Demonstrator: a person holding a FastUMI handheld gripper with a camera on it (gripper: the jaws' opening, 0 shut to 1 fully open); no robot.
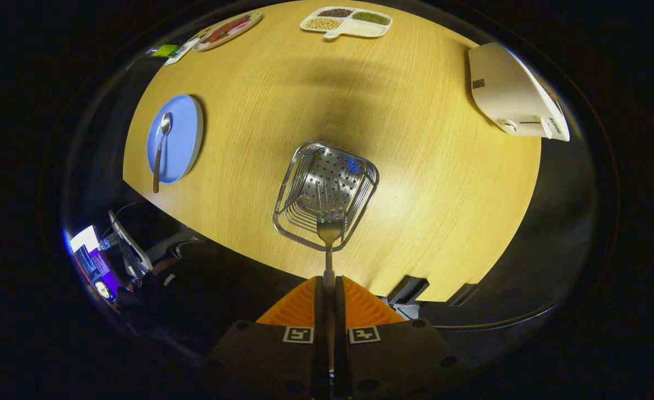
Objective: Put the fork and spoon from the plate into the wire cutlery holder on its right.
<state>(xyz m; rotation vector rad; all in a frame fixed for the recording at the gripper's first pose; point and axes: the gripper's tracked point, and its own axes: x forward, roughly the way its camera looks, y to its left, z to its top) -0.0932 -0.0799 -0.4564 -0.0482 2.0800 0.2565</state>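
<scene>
My gripper (328, 283) is shut on the handle of a metal fork (330, 229), which points straight ahead with its tines down over the near rim of the wire cutlery holder (299, 191). The holder is a square steel basket with a perforated bottom, standing on the wooden table (416, 166) directly below and ahead of the fingers. Far off to the left of the holder lies a blue plate (185, 130) with a wooden-handled spoon (160, 147) resting on it, its handle sticking out over the plate's near rim.
A white divided tray (360, 26) with beans and grains sits at the table's far side. Another dish with food (227, 30) is at the far left. A white appliance (513, 94) lies at the right edge. A screen glows below the table at the left.
</scene>
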